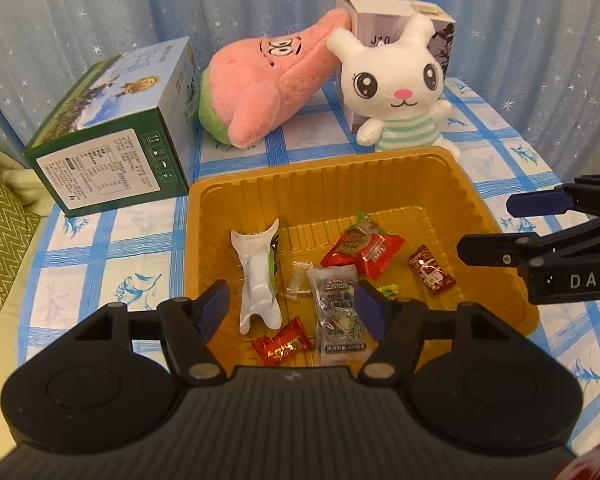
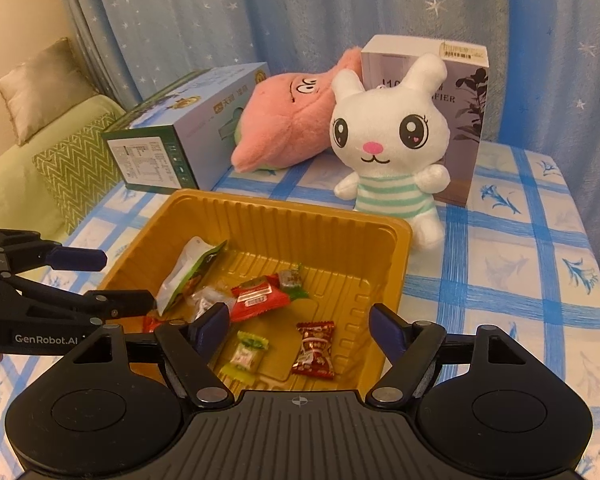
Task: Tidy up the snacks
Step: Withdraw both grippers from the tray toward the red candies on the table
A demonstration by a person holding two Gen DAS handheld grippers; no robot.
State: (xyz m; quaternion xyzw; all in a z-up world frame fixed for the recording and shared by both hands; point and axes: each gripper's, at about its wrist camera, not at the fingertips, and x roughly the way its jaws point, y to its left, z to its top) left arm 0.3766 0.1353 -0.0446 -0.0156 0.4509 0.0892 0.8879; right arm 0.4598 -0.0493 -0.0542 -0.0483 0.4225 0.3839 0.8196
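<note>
two open, empty claws are hovering at the bottom of the frame: left claw [image 1: 292, 312], right claw [image 2: 298, 326]. just beyond, wrapped snacks [image 2: 314, 350] are lying inside a gold tray [image 1: 380, 172] on the checked counter [image 2: 520, 248]. at upper centre, a white bunny plush [image 2: 388, 136] is sitting.

I see both feeds warmly, evenly lit with soft shadows, mild glare on the tray [image 1: 476, 196], fisheye bending and dark corners, slight softness throughout.
</note>
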